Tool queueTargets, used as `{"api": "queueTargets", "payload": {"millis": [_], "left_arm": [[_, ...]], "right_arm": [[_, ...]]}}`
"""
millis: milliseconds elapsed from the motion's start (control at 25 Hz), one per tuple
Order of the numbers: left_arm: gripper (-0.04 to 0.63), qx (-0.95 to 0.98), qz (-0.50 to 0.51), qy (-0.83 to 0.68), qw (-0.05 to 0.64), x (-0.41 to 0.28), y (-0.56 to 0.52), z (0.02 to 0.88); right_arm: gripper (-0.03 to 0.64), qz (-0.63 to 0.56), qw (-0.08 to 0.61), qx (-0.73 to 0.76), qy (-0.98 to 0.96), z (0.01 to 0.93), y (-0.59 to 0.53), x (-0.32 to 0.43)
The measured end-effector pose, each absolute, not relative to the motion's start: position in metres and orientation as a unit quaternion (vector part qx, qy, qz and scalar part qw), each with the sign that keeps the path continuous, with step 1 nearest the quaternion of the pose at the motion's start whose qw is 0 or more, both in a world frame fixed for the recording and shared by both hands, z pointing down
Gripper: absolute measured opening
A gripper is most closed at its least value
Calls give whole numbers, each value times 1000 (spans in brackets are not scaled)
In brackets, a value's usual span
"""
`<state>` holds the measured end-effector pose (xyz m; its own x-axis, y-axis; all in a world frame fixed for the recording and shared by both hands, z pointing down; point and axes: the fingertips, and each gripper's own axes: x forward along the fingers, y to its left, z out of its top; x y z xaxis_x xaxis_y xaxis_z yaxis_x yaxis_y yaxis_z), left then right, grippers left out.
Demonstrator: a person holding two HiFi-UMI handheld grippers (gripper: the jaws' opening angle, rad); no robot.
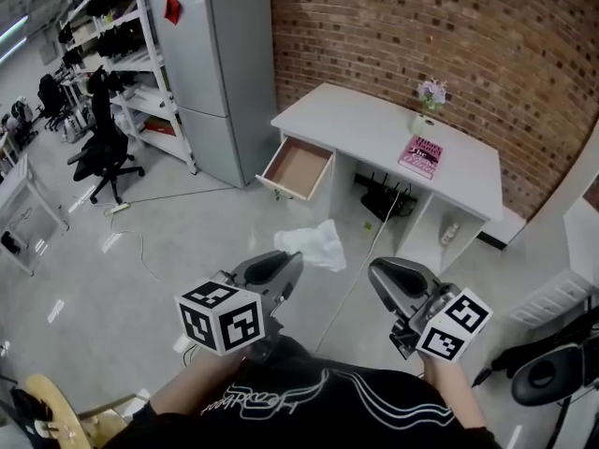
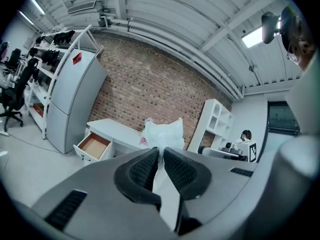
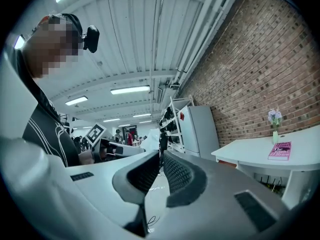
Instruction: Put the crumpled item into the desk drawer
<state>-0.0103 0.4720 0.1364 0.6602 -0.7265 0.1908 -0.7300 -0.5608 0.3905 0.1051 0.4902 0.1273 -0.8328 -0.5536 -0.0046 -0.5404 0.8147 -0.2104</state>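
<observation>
A white crumpled item (image 1: 312, 244) hangs above the floor, pinched at its lower edge by my left gripper (image 1: 288, 262). In the left gripper view the item (image 2: 163, 132) stands up between the closed jaws of that gripper (image 2: 161, 153). Beyond it the white desk (image 1: 374, 124) has its drawer (image 1: 298, 168) pulled open, with the wooden bottom bare; the drawer (image 2: 93, 146) also shows at lower left in the left gripper view. My right gripper (image 1: 378, 275) is held to the right, shut with nothing in it; its own view shows that gripper (image 3: 160, 160) with the jaws together.
On the desk lie a pink book (image 1: 421, 156) and a small flower vase (image 1: 430, 101). A grey fridge (image 1: 220, 73) stands left of the desk, with shelves and an office chair (image 1: 103, 148) further left. A cable (image 1: 360, 260) runs across the floor.
</observation>
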Motion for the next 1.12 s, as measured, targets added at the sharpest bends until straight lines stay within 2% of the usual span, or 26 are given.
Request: {"api": "queueTargets", "payload": {"millis": [320, 640, 880, 1120], "left_arm": [[57, 879, 5, -418, 228, -5, 459, 150], [57, 877, 22, -412, 247, 11, 401, 193], [57, 878, 35, -397, 265, 22, 328, 218], [57, 869, 59, -391, 296, 17, 210, 249]], "right_arm": [[54, -104, 29, -291, 950, 139, 472, 114], [55, -127, 23, -311, 942, 184, 423, 133], [55, -151, 16, -326, 933, 213, 353, 141], [55, -188, 5, -332, 924, 238, 239, 134]]}}
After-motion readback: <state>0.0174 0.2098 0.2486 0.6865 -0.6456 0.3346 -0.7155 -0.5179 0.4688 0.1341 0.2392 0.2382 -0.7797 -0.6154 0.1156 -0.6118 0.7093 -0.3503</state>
